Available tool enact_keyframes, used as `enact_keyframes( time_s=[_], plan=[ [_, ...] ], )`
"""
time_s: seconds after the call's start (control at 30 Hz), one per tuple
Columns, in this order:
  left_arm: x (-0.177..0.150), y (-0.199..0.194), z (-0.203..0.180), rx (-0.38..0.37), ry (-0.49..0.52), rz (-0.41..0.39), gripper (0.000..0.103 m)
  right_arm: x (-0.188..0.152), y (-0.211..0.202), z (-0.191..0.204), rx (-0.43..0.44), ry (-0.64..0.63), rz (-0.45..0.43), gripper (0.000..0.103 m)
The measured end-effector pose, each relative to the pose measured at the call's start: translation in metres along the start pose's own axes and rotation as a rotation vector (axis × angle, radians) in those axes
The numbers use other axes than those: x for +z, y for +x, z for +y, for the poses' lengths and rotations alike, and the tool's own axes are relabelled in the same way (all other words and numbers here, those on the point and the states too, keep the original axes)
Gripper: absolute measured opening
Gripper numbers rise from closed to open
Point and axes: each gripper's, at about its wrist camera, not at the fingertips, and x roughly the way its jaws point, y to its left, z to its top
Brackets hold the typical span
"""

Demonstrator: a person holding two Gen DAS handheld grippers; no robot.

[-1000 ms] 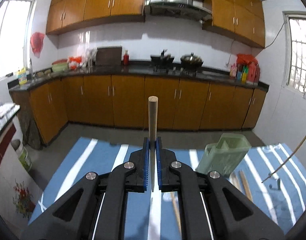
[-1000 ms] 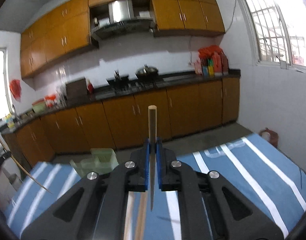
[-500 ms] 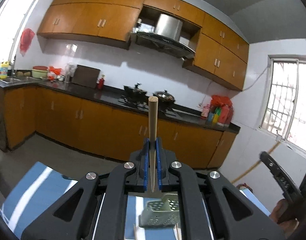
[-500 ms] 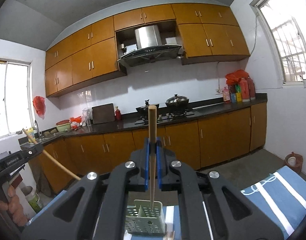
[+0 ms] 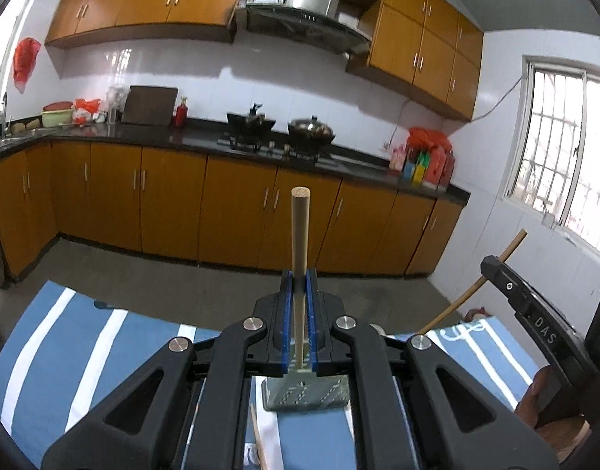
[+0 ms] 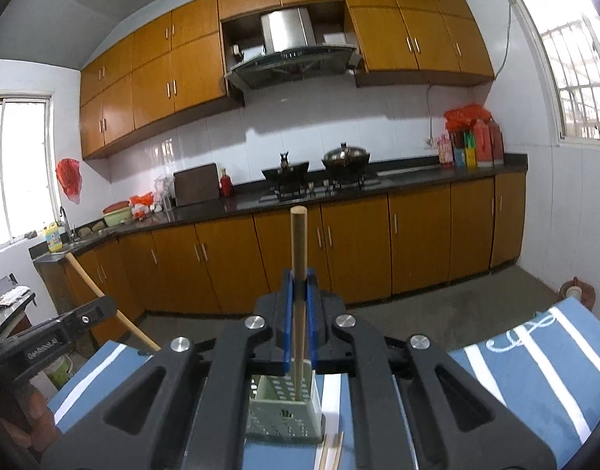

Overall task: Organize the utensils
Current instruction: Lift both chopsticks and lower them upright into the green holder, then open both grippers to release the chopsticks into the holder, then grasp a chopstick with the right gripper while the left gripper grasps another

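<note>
Left wrist view a second ago had the green utensil holder [image 5: 304, 393] lying tipped over off to the right on the blue striped cloth [image 5: 84, 348]; now it sits right under the left gripper [image 5: 299, 323], near the middle of the cloth's far edge. Both hands swung in over it. Left gripper is pinching a chopstick [image 5: 300, 250], jaws pressed tight on it, thick end pointing up and away.

Right gripper [image 6: 299, 323] is doing the same with a second chopstick [image 6: 298, 258], and in the right wrist view its thin tip looks to be dipping into the holder's [image 6: 286, 401] open top, though I can't tell whether it's really past the rim. My read: both sticks are lined up for the drop, so this is the insert step, with nothing released yet.

Other stuff: a few loose chopsticks [image 6: 331, 452] still lie on the cloth on the near side of the holder, so there's more to do. Each gripper shows up at the edge of the other's view, pretty close together, so I'd guess crowding over that one small opening is the main hazard. Kitchen counter [image 5: 206, 143] is well behind.
</note>
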Motion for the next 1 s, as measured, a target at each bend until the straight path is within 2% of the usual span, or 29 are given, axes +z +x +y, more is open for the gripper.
enact_keyframes(
  time_s=[0.13,0.2,0.27,0.3,0.33,0.5,0.6,0.7,0.87,0.9,1.0],
  plan=[
    [-0.006,0.007,0.000,0.005,0.001,0.034,0.008,-0.006,0.001,0.001,0.010,0.000,0.018,0.010],
    [-0.006,0.005,0.001,0.001,0.002,0.035,0.009,-0.006,0.000,0.004,0.011,-0.002,0.015,0.015],
    [-0.004,0.001,0.002,0.004,0.001,0.026,0.018,-0.005,-0.005,0.004,0.010,0.003,0.004,0.022],
    [-0.002,-0.003,0.003,0.007,-0.002,0.017,0.028,-0.004,-0.008,0.004,0.010,0.006,-0.001,0.024],
    [-0.001,-0.005,0.002,0.010,-0.002,0.009,0.031,-0.003,-0.013,0.003,0.012,0.011,-0.009,0.024],
    [0.003,-0.025,0.008,0.012,-0.013,-0.026,0.032,-0.001,-0.043,-0.005,0.014,0.028,-0.043,0.028],
    [-0.004,-0.045,0.022,0.031,-0.020,-0.040,0.032,-0.014,-0.063,-0.016,-0.014,0.033,-0.032,0.031],
    [-0.019,-0.054,0.036,0.071,-0.024,-0.019,0.032,-0.042,-0.070,-0.034,-0.051,0.053,0.042,0.032],
    [-0.072,-0.048,0.069,0.189,-0.010,0.124,0.032,-0.118,-0.047,-0.059,-0.104,0.095,0.313,0.032],
    [-0.084,-0.044,0.076,0.202,-0.016,0.159,0.032,-0.139,-0.040,-0.063,-0.102,0.115,0.389,0.029],
    [-0.122,-0.034,0.095,0.231,-0.057,0.265,0.032,-0.177,-0.028,-0.062,-0.083,0.141,0.518,0.019]
  ],
)
